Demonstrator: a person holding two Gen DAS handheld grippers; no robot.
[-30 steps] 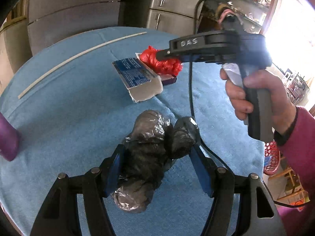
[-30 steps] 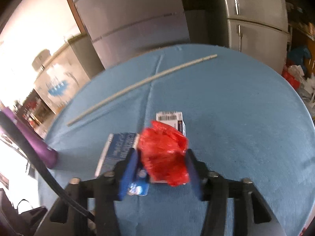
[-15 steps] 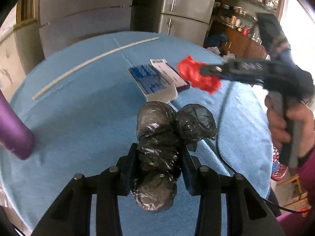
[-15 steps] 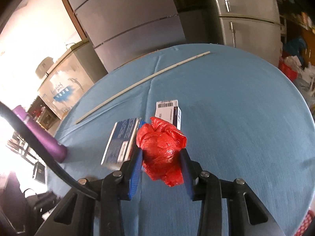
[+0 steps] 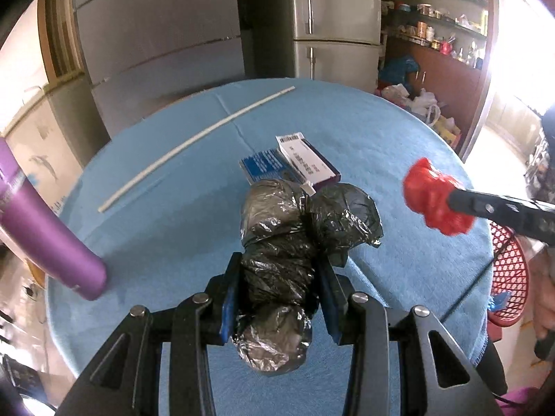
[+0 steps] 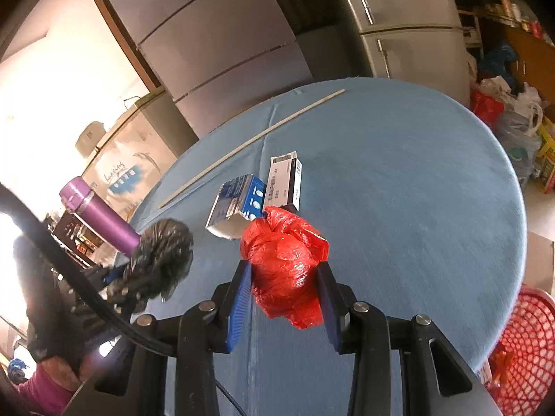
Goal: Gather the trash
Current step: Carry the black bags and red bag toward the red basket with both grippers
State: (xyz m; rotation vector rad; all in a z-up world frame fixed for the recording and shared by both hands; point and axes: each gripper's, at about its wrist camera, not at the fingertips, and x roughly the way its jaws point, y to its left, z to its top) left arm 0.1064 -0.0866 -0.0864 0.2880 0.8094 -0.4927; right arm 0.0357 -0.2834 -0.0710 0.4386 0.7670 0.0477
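My left gripper (image 5: 279, 274) is shut on a crumpled black plastic bag (image 5: 295, 239) and holds it above the blue table (image 5: 156, 242). My right gripper (image 6: 282, 274) is shut on a crumpled red plastic bag (image 6: 282, 267), lifted off the table (image 6: 399, 190). The red bag (image 5: 433, 201) also shows at the right of the left wrist view, and the black bag (image 6: 159, 256) at the left of the right wrist view. A blue carton (image 5: 267, 166) and a white and purple box (image 5: 307, 164) lie side by side mid-table.
A long white stick (image 5: 194, 142) lies across the far side of the table. A purple bottle (image 5: 45, 235) stands at the left edge. A red mesh basket (image 6: 517, 350) sits below the table's right edge. A fridge and cabinets stand behind.
Both grippers closed on their bags and lifted them off the table. The right gripper pulled the red bag back from the boxes toward the table's right edge.
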